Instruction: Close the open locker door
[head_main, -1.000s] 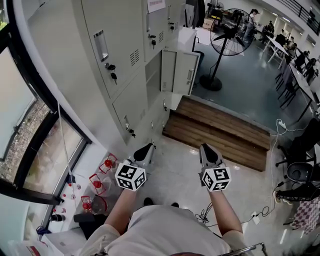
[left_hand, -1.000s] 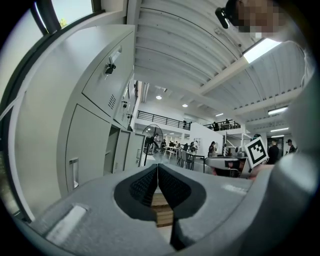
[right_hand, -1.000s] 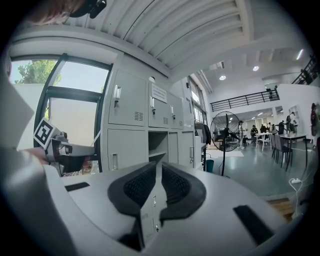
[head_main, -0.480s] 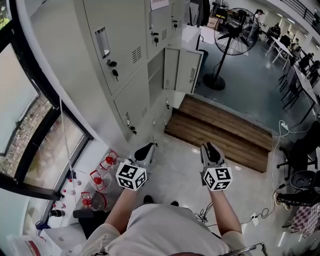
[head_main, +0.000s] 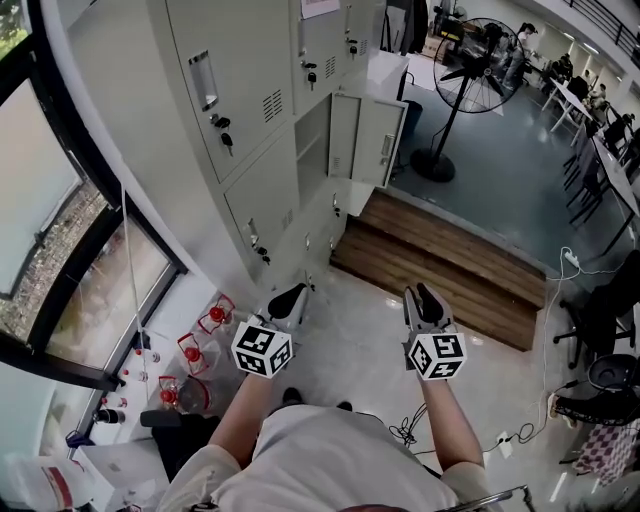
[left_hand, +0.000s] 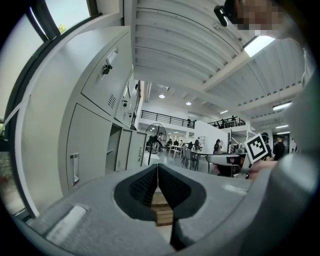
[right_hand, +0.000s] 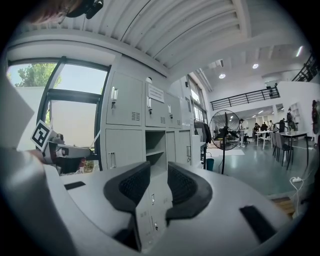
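Right gripper (head_main: 424, 298): jaws spread wide, have just been opening, nothing between them. Left gripper (head_main: 290, 300): jaws pressed together, empty too. Locker door (head_main: 383, 145) hangs swung out from locker bank (head_main: 240, 110), by far side of wooden step (head_main: 440, 265), pedestal fan (head_main: 470, 60) beyond. Both grippers well apart from door, so nothing done yet imo. Approach and push-shut all left.

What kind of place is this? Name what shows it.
Probably a large open workshop or office hall: a bank of grey metal lockers by the window, a pedestal fan on the floor, and rows of desks with people beyond.
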